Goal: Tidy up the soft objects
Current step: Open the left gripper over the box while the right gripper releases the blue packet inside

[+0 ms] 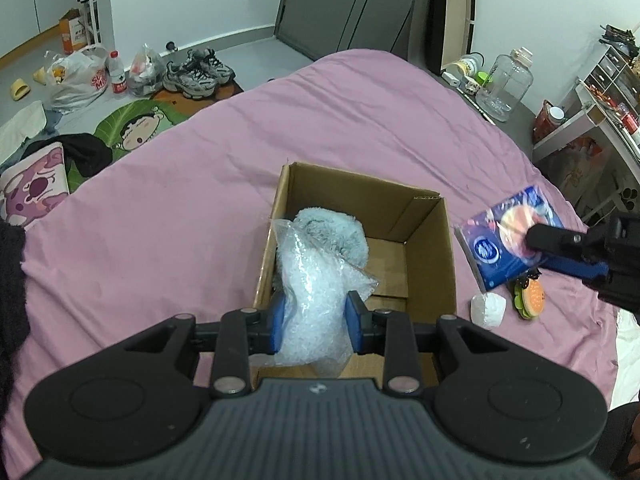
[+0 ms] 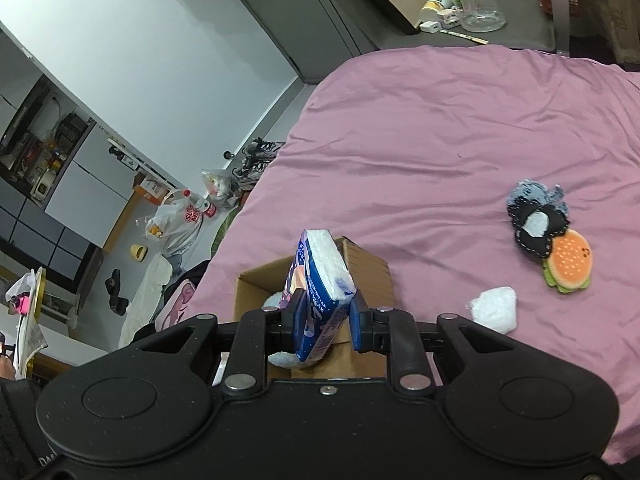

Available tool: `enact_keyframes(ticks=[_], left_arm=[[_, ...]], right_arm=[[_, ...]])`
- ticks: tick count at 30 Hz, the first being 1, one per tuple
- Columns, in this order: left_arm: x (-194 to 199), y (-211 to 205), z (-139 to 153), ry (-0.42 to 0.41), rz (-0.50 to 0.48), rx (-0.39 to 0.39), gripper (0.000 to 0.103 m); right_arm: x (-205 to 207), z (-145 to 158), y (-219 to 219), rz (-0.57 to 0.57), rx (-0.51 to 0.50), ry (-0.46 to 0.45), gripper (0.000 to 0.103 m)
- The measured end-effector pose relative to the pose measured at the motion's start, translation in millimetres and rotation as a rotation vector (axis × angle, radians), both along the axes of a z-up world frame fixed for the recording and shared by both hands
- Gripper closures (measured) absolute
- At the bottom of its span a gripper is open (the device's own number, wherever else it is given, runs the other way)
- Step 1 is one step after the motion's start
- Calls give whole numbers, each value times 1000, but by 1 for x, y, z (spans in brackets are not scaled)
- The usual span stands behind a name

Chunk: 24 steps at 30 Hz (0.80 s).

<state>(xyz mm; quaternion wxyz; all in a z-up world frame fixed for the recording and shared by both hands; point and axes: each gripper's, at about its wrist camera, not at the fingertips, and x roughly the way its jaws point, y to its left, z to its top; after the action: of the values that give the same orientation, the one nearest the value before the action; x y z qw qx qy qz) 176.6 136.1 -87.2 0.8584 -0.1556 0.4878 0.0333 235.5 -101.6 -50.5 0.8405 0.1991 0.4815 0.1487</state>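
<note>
An open cardboard box (image 1: 430, 240) stands on the pink bed sheet (image 1: 200, 200); it also shows in the right wrist view (image 2: 368, 264). A fluffy light-blue soft item (image 1: 328, 232) lies inside it. My left gripper (image 1: 316, 322) is shut on a bubble-wrap bag (image 1: 312, 284) that hangs over the box's near left side. My right gripper (image 2: 326, 318) is shut on a blue tissue pack (image 2: 320, 280) held above the box's right side; the pack also shows in the left wrist view (image 1: 504, 244).
On the sheet right of the box lie a white wad (image 2: 494, 308), a burger plush (image 2: 568, 266) and a black-and-blue plush (image 2: 536, 218). Shoes, bags and a bottle (image 1: 118, 72) clutter the floor at left. A shelf and large jar (image 1: 506, 84) stand at right.
</note>
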Motion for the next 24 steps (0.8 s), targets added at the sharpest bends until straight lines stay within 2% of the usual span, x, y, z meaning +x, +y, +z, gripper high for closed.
enact_keyframes(ticks=[4,8,9,10,12,17,19,24], left_arm=[[2,1,0,12,-11,-7,68],[2,-1,3,14,-8,26,66],[2,-1,3,11,-10,28,66],[2,-1,4,11,-11,32,66],[3,-1,4,17,-8,39,66],[6,-7,7,24,-14,58,64],[7,-13,9,22,-21,69,57],[14,-29,13,11,-34,98,47]], right_arm=[[6,3,7,7,2,-8,81],[12,5,12,12,10,-17,79],[13,5,13,11,19,-20,74],[15,4,12,3,28,-15,73],[17,1,9,-11,50,0,61],[10,0,-3,-7,52,0,55],[8,-1,-12,-16,50,8,54],[2,-5,-35,-44,35,22,50]])
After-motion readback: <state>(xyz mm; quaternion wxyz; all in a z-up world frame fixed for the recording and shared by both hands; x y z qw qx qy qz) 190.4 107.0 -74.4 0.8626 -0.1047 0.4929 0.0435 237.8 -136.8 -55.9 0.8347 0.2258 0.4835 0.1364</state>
